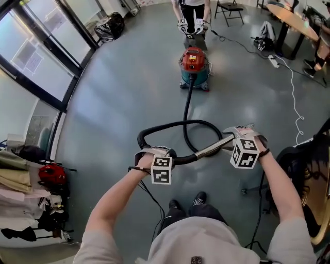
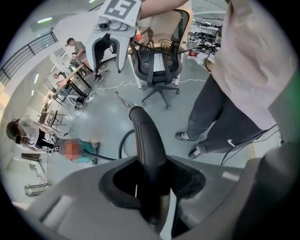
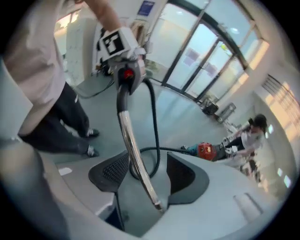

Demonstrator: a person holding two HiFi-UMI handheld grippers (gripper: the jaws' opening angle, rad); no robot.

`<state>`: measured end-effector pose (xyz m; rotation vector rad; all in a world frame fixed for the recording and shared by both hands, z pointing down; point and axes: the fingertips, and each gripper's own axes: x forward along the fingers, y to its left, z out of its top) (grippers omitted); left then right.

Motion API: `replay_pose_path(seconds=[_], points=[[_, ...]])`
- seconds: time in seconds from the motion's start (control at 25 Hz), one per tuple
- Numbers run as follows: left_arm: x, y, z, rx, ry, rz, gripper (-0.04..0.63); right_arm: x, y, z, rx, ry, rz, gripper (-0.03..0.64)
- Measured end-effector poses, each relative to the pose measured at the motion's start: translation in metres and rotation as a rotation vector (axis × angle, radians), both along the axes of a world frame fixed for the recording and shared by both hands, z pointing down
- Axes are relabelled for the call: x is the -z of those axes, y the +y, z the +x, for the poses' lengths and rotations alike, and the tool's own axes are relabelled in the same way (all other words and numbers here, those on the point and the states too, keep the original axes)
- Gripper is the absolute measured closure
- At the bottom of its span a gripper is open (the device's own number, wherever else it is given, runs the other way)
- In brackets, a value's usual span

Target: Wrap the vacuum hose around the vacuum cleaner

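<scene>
A red and teal vacuum cleaner [image 1: 194, 65] stands on the floor far ahead of me. Its black hose [image 1: 186, 111] runs toward me, loops on the floor [image 3: 153, 119] and rises to a curved black handle [image 2: 147, 140]. My left gripper [image 1: 156, 156] is shut on that handle. A metal wand [image 1: 212, 148] runs from the handle to my right gripper [image 1: 233, 138]. The wand [image 3: 133, 150] lies slantwise in the wide gap between the right jaws, which stand apart; its end rests deep in the gap.
A second person [image 1: 193, 7] stands behind the vacuum with two grippers. A window wall [image 1: 36, 56] runs along the left, with clothes and bags [image 1: 31, 191] below it. A white cable [image 1: 295, 98], a table [image 1: 291, 20] and an office chair [image 2: 157, 61] stand to my right.
</scene>
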<state>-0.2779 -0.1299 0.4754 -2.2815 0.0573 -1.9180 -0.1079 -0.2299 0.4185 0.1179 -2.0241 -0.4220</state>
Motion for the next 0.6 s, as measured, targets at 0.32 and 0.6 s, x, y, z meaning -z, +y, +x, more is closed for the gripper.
replay_pose_path(seconds=[0.32, 0.6], points=[[-0.036, -0.002, 0.004, 0.065, 0.010, -0.048, 0.445, -0.077, 0.067, -0.041, -0.797, -0.617, -0.794, 0.314], [-0.055, -0.001, 0.004, 0.031, 0.027, -0.093, 0.443, -0.133, 0.088, -0.099, -1.266, -0.930, -1.344, 0.196]])
